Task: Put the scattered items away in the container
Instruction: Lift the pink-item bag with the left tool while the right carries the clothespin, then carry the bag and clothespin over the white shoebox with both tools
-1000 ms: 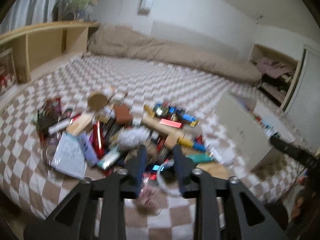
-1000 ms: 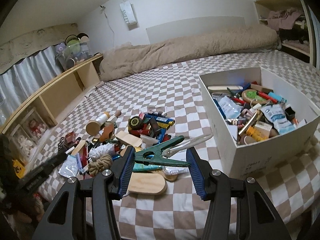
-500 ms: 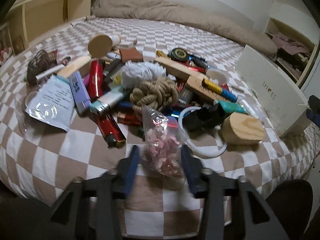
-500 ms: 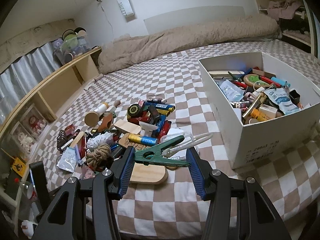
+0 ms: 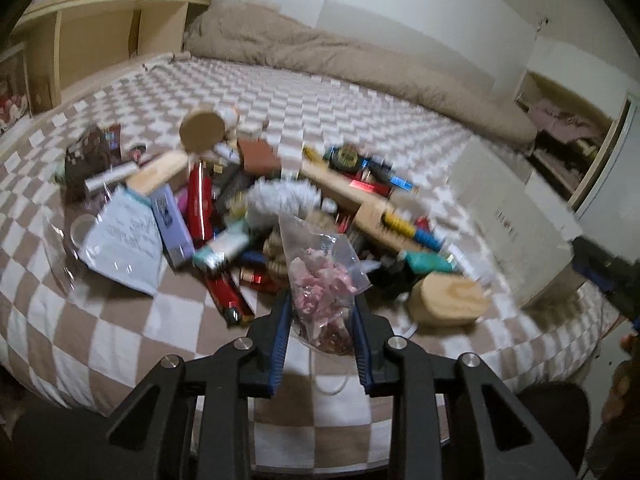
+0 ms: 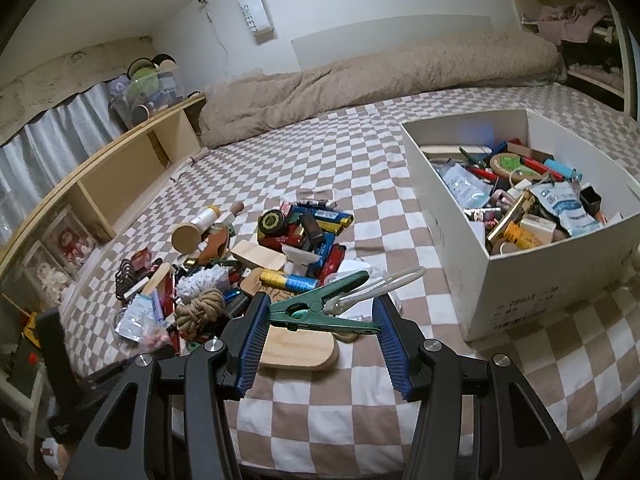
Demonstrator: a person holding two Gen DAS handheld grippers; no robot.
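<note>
Left wrist view: left gripper closing on one clear bag of pink bits, pads against both sides of the bag, at the near edge of the pile on the checkered bed. Directly behind the bag, a coil of rope, mostly hidden. To its right, one rounded wooden block, touching a dark object beside it. To its left, two red tubes, one white sachet, one lilac box. Farther back, one round wooden lid and one long wooden bar. White box at the right, apart from the pile. Much of this view blurred.

Right wrist view: right gripper pinching one green clothespin crosswise between the blue pads, one white loop hanging from the pin's front. Below it, the wooden block flat on the bed. Left of the fingers, one rope coil and one white fluffy bundle. Box to the right, well filled, open-topped. One wooden shelf unit along the bed's far left side, one beige duvet along the wall.
</note>
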